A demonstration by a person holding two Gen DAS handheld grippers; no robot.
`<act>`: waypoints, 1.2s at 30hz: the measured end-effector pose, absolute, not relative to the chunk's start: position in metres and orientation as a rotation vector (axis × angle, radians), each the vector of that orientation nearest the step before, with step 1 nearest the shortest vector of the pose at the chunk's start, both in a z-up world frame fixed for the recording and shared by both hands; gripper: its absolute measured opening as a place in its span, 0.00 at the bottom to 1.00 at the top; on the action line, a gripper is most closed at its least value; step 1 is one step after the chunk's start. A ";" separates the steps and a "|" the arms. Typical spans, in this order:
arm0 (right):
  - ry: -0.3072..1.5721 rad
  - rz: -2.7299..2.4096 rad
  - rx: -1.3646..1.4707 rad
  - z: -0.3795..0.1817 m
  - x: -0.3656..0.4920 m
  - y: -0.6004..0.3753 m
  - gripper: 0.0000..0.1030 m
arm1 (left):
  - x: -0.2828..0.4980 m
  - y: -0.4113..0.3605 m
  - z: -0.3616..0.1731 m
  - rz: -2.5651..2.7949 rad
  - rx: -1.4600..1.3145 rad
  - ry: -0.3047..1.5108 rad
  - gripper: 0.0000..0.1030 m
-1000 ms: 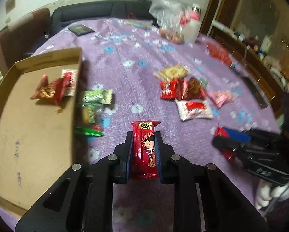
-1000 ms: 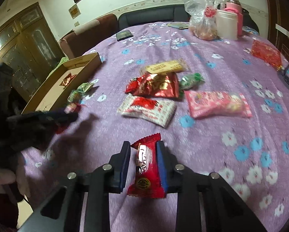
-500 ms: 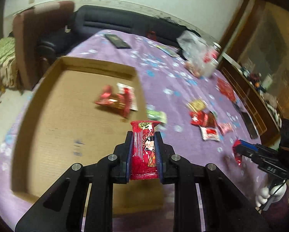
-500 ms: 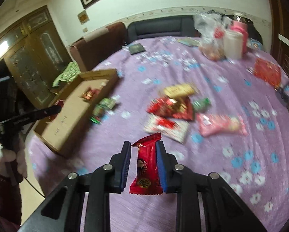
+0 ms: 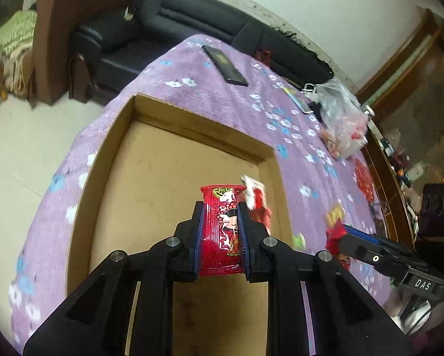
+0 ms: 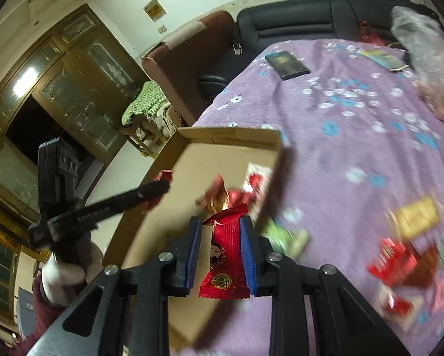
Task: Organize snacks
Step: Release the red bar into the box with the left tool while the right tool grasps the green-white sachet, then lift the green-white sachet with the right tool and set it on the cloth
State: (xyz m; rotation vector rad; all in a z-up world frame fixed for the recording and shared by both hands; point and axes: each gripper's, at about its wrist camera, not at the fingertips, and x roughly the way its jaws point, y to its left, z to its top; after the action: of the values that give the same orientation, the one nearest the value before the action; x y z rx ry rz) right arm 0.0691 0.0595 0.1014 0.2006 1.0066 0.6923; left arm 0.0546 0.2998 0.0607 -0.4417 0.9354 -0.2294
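While the purple flowered tablecloth (image 5: 210, 68) is spreading across the whole table, the cardboard tray (image 5: 162, 178) is sitting at its near edge with a few wrappers (image 6: 222, 192) lying inside. Left gripper (image 5: 221, 234) is hanging over the tray, clamping a red doll-print snack (image 5: 222, 228). Right gripper (image 6: 220, 252) is pinching a matching red packet (image 6: 226, 255) at the tray's rim. Loose snacks (image 6: 400, 255) are lying on the cloth beside it.

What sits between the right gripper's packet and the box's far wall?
In the right wrist view, a loose pile of red wrapped snacks lies on the box floor between the held packet and the far wall; beyond the pile, bare cardboard.
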 end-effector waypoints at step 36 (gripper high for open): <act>1.053 0.517 -0.182 0.029 0.077 0.089 0.25 | -0.053 0.288 0.081 -0.279 -0.628 0.802 0.26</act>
State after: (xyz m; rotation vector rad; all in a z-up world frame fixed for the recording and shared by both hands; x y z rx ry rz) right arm 0.0766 0.0894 0.0286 -0.1816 1.0525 0.5168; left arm -0.0529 0.2878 0.0809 -0.6277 0.8023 -0.2787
